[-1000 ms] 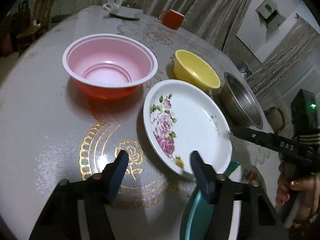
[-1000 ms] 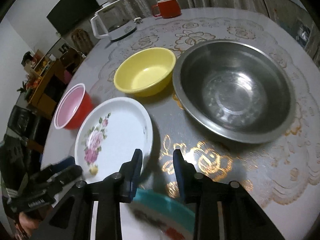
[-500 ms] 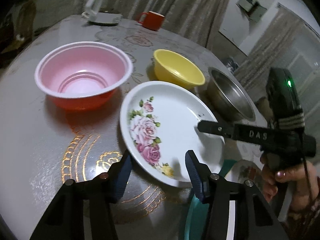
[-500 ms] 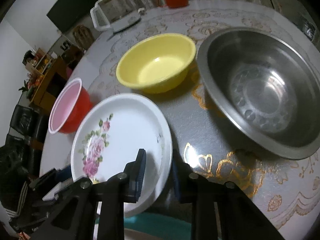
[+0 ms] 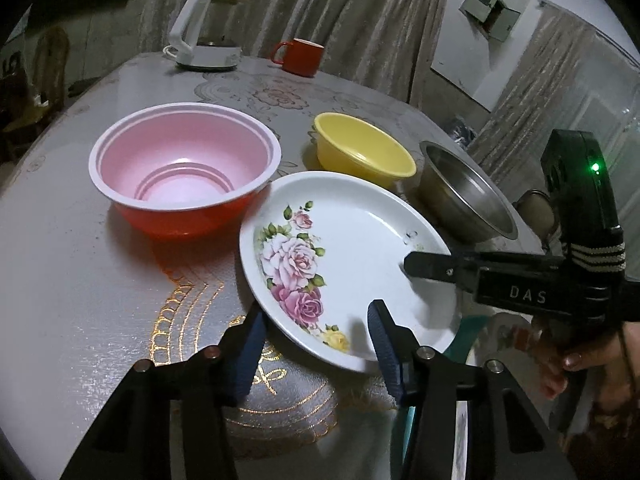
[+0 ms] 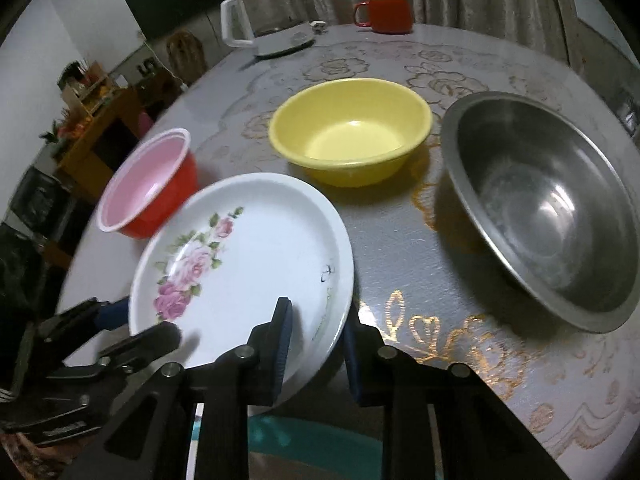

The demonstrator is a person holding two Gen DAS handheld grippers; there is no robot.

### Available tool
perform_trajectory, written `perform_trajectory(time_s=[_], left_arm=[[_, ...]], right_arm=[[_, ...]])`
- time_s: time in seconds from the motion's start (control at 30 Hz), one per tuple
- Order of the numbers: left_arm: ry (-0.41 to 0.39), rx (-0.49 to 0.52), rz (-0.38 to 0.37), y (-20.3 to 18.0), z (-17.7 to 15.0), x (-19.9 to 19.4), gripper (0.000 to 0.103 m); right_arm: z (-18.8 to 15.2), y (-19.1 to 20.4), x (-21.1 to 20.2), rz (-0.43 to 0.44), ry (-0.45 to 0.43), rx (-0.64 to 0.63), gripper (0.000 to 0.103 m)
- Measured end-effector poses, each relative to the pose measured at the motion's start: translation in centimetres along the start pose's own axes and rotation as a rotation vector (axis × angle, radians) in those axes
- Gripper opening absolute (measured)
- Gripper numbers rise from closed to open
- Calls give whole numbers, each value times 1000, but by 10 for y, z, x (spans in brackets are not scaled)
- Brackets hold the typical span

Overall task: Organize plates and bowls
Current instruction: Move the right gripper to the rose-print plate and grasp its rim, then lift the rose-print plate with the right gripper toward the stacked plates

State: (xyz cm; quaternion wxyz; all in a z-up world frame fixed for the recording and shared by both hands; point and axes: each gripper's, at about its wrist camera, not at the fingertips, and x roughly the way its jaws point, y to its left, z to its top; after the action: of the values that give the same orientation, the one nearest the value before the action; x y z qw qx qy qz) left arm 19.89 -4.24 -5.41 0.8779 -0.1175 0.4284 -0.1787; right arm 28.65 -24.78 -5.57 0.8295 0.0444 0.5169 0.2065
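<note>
A white plate with pink roses is tilted, its near edge raised off the table. My right gripper is shut on the plate's right rim, one finger above and one below; it reaches in from the right in the left wrist view. My left gripper is open, its fingers straddling the plate's near rim without clamping it. A pink-and-red bowl, a yellow bowl and a steel bowl stand behind the plate.
A teal-rimmed plate lies under the white plate at the table's near edge. A white kettle and a red mug stand at the far side. The table has a patterned cover.
My right gripper moved forward onto the white plate's rim, closed on it and lifted that side. My left gripper came in closer around the plate's near rim.
</note>
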Motion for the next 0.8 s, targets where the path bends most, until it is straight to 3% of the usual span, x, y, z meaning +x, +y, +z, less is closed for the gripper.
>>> perform_trajectory(time_s=[0.13,0.3,0.5,0.8], left_arm=[[-8,24,16,-1,-1,0,51],[-3,55,17,-6,-1,1,51],[-7,34,-14,-5,1,0,51],[-30,-3,-68,-6,3,-6,51]], right_arm=[[-1,13,-6,-58,-34,-109,23],[-4,17,-12,-69,-52,-167,23],[-3,9,-21,-16,-61,-111,23],[0,9,-34,-5,-104,-88,23]])
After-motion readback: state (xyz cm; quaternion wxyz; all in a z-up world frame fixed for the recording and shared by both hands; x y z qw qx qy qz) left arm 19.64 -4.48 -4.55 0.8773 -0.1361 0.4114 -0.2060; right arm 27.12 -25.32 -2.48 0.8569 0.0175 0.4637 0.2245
